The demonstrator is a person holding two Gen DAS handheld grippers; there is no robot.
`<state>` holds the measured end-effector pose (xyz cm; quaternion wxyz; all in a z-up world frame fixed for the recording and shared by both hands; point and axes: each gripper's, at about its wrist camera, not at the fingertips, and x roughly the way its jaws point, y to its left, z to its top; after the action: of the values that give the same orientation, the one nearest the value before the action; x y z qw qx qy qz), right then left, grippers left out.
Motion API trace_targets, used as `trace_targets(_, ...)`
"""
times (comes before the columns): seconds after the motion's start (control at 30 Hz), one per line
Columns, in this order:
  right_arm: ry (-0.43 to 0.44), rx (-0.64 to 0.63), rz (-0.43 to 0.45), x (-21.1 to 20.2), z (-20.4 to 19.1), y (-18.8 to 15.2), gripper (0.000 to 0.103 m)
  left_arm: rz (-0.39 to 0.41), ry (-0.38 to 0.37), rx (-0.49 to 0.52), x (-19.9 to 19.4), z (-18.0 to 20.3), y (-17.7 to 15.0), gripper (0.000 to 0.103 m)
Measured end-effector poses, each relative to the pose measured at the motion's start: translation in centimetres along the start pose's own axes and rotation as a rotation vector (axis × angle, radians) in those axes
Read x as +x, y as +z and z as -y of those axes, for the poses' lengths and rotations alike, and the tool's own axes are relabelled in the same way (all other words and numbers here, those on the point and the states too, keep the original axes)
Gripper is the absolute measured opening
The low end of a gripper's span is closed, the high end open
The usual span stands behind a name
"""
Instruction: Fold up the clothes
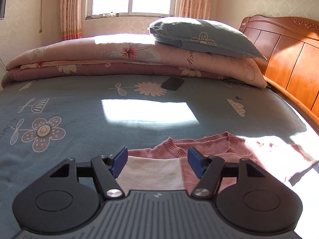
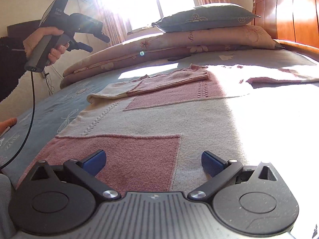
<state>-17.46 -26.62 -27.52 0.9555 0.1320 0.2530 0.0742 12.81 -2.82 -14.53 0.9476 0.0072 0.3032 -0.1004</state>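
A pink and cream knit sweater (image 2: 159,115) lies flat on the blue flowered bed sheet (image 1: 79,103). Its left sleeve (image 2: 169,81) is folded across the body, and the other sleeve (image 2: 279,73) stretches out to the right. In the left wrist view only the neckline end of the sweater (image 1: 209,147) shows, below and beyond my left gripper (image 1: 157,162), which is open with nothing between its blue pads. The right wrist view shows that same left gripper (image 2: 97,43) raised in a hand at the upper left, clear of the cloth. My right gripper (image 2: 153,162) stands open low over the sweater's hem.
A dark phone (image 1: 172,83) lies on the sheet near a folded pink quilt (image 1: 99,55) with a blue pillow (image 1: 199,37) on top. A wooden headboard (image 1: 289,59) runs along the right. A cable (image 2: 31,103) hangs from the left gripper's handle.
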Motion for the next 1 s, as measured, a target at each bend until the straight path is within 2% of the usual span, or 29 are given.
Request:
trace_targets(0.13,-0.002,0.030,-0.023,-0.1,0.2,0.6,0.103,-0.024,0.084,0.020,1.4,-3.0,-4.4,0.068)
trace_targets(0.3,-0.046,0.007,-0.056,0.5,-0.2,2.2,0.103,-0.090,0.097,0.004,3.5,-4.9,-9.8,0.068)
trace_targets(0.37,-0.069,-0.025,-0.053,0.7,-0.6,3.1,0.103,-0.094,0.091,-0.015,4.1,-5.3,-10.9,0.068)
trace_targets(0.57,-0.136,-0.128,-0.024,1.3,-2.6,5.4,0.103,-0.060,0.122,-0.042,5.7,-5.3,-11.7,0.071)
trace_targets(0.67,-0.134,-0.174,-0.012,1.8,-3.7,6.5,0.103,-0.053,0.145,-0.059,6.0,-5.5,-11.6,0.071)
trace_targets(0.73,-0.127,-0.205,-0.010,2.2,-4.4,7.1,0.103,-0.053,0.179,-0.051,6.1,-5.5,-11.6,0.075)
trace_targets(0.87,-0.055,-0.217,0.002,3.8,-5.1,9.6,0.103,-0.063,0.169,-0.077,6.2,-6.5,-11.7,0.078)
trace_targets(1.0,0.023,-0.091,-0.002,6.1,-4.2,13.9,0.103,-0.049,0.152,-0.071,6.4,-7.0,-12.2,0.082)
